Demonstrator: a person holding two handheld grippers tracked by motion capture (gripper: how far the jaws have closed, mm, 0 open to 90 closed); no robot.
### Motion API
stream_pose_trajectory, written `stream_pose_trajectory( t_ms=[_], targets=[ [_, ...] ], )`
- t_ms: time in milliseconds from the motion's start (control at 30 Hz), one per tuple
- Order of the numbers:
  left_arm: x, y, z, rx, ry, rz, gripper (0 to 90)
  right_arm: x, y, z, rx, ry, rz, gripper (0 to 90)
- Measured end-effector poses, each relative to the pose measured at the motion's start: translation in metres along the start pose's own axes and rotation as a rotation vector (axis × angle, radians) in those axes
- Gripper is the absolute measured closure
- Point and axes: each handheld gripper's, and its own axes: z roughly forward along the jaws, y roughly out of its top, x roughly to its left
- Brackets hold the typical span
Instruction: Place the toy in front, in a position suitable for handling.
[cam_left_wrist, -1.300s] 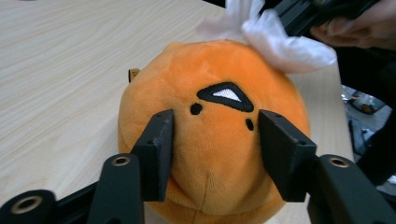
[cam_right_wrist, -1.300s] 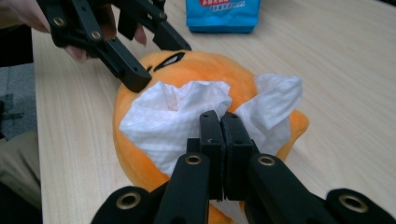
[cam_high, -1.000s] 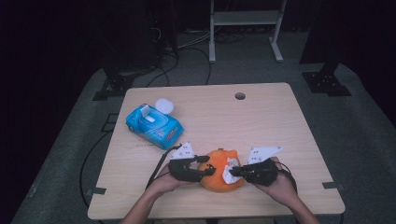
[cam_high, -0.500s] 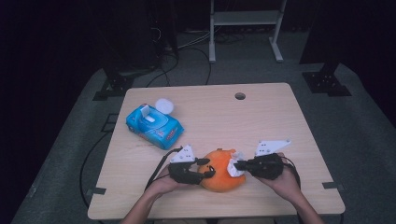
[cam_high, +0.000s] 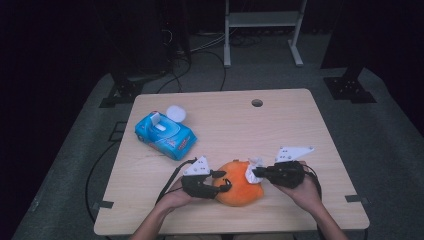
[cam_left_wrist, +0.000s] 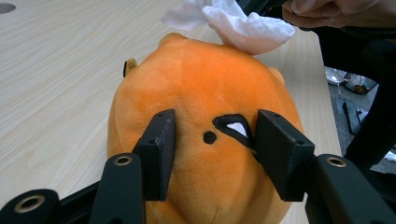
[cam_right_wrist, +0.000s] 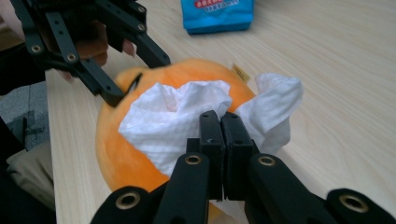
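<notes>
A round orange plush toy (cam_high: 239, 191) lies near the table's front edge. My left gripper (cam_high: 224, 181) is shut on its left side; in the left gripper view the pads (cam_left_wrist: 161, 140) press into the plush (cam_left_wrist: 205, 88) on either side of a black eye mark. My right gripper (cam_high: 256, 174) is shut on a crumpled white wipe (cam_high: 252, 169), which rests on the toy's upper right. In the right gripper view the jaws (cam_right_wrist: 220, 122) meet on the wipe (cam_right_wrist: 168, 119), which drapes over the plush (cam_right_wrist: 114, 154), and the left gripper (cam_right_wrist: 135, 79) shows beyond.
A blue wipe pack (cam_high: 165, 133) with its white lid (cam_high: 176, 113) flipped up lies at the left middle of the wooden table (cam_high: 300, 130). A small round hole (cam_high: 257, 103) sits near the far edge. Cables trail off the front left.
My right gripper has shifted slightly away from the person, dragging the wipe a little across the toy's top. The left gripper and the toy have stayed put.
</notes>
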Motion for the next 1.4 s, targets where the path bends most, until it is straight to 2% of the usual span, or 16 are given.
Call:
stream_pose_trajectory(
  t_ms=[133, 233, 267, 400, 467, 533, 667, 767, 833, 900, 967, 1033, 1100, 1233, 1367, 1400],
  targets=[
    [0.002, -0.001, -0.002, -0.009, -0.01, -0.014, 47.3, 0.002, -0.001, 0.009, 0.023, 0.014, -0.003, 88.0],
    [0.001, 0.004, -0.004, -0.029, 0.001, -0.028, 38.1, 0.006, -0.005, 0.007, 0.043, 0.003, -0.015, 88.0],
    [-0.001, 0.008, -0.005, -0.035, 0.013, -0.018, 37.0, 0.008, -0.006, 0.006, 0.051, 0.005, -0.023, 88.1],
    [-0.003, 0.007, -0.001, -0.018, 0.005, -0.01, 40.6, 0.015, -0.006, 0.002, 0.065, 0.01, -0.048, 88.1],
    [-0.004, 0.005, 0.0, -0.008, 0.002, -0.009, 44.1, 0.02, 0.002, -0.001, 0.013, 0.022, -0.054, 88.1],
    [-0.008, 0.006, 0.002, -0.001, -0.007, 0.021, 44.9, 0.027, 0.009, 0.002, -0.019, 0.038, -0.063, 88.1],
    [-0.012, 0.006, 0.002, 0.018, -0.008, 0.051, 45.8, 0.037, 0.016, 0.013, 0.002, 0.036, -0.11, 88.0],
    [-0.011, 0.004, 0.0, 0.014, -0.01, 0.046, 46.2, 0.031, 0.012, 0.014, 0.004, 0.034, -0.091, 88.0],
    [-0.011, 0.003, 0.0, 0.014, -0.011, 0.048, 46.2, 0.023, 0.008, 0.009, 0.008, -0.001, -0.077, 88.1],
    [-0.012, 0.004, 0.001, 0.012, -0.009, 0.053, 46.3, 0.009, 0.0, 0.0, 0.019, -0.052, -0.042, 88.1],
    [-0.013, 0.004, 0.001, 0.017, -0.008, 0.065, 46.3, 0.003, -0.004, -0.005, 0.024, -0.075, -0.016, 88.1],
    [-0.014, 0.004, 0.002, 0.016, -0.009, 0.069, 46.3, 0.002, -0.004, -0.006, 0.014, -0.078, -0.009, 88.1],
    [-0.015, 0.004, 0.002, 0.018, -0.016, 0.081, 46.3, 0.009, 0.002, -0.004, -0.017, -0.054, -0.013, 88.1],
    [-0.014, 0.003, 0.001, 0.023, -0.016, 0.079, 46.4, 0.016, 0.008, 0.005, -0.013, -0.052, -0.039, 88.0],
    [-0.011, 0.001, 0.0, 0.018, -0.017, 0.065, 46.5, 0.006, 0.003, 0.005, -0.01, -0.056, -0.006, 88.1],
    [-0.009, 0.0, 0.0, 0.016, -0.015, 0.055, 46.5, 0.0, -0.002, 0.002, -0.001, -0.075, 0.013, 88.0]
  ],
)
